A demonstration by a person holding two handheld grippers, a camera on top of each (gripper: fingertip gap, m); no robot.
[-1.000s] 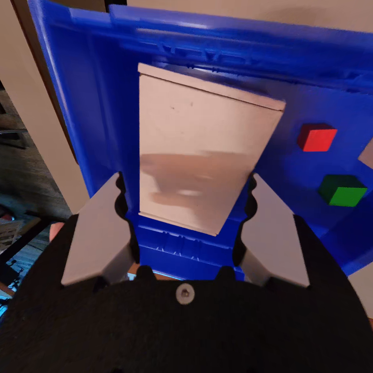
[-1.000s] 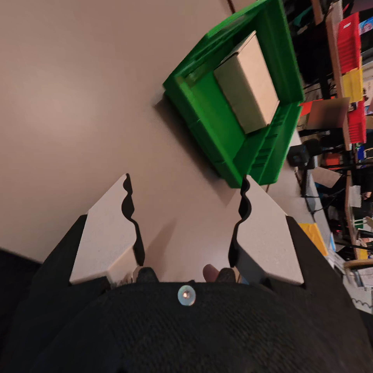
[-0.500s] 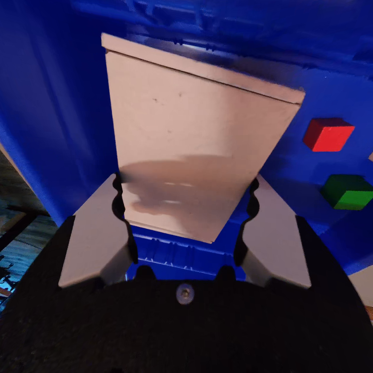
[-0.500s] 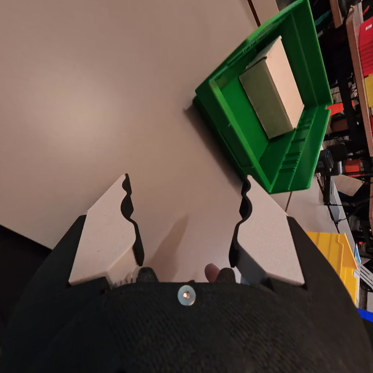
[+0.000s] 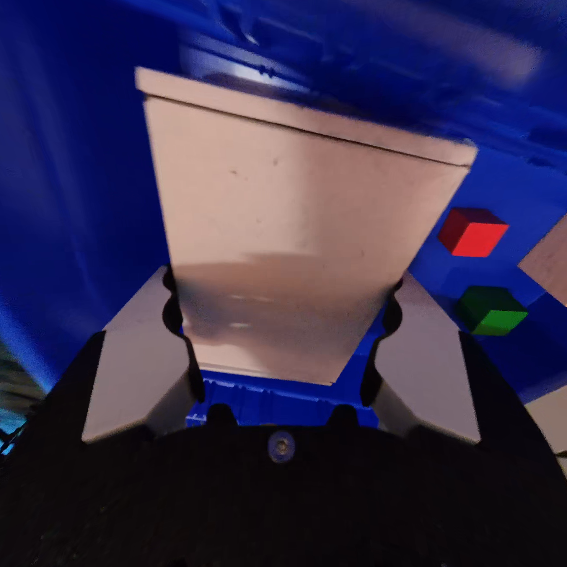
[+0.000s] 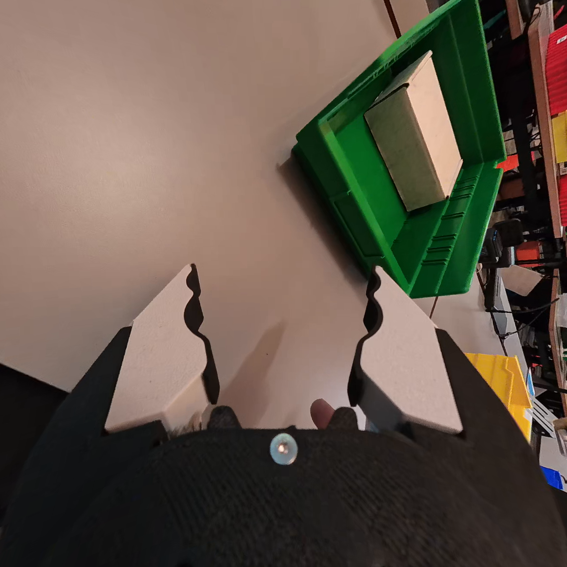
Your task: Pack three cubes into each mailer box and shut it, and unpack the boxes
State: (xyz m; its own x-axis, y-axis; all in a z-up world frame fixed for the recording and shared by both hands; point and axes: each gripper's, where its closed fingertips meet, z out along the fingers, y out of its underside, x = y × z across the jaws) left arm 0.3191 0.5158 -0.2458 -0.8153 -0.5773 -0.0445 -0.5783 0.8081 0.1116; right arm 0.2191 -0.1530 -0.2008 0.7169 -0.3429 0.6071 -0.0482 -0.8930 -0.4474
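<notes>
Beige surface (image 6: 153,138) on our right side carries a green plastic bin (image 6: 362,196) with one closed cardboard mailer box (image 6: 411,147) inside. Right hand-held gripper (image 6: 282,273) is wide open, empty. Left hand-held gripper (image 5: 282,282) is wide open, straddling another shut cardboard mailer (image 5: 291,221) in the blue plastic bin (image 5: 76,184); contact unclear. Red cube (image 5: 472,233) and green cube (image 5: 494,311) lie right. We should centre the mailer, then squeeze evenly.

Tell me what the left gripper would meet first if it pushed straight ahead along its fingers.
Most likely the closed mailer box in the blue bin: the open left gripper straddles its near end. Contact is unclear through the blur.
</notes>
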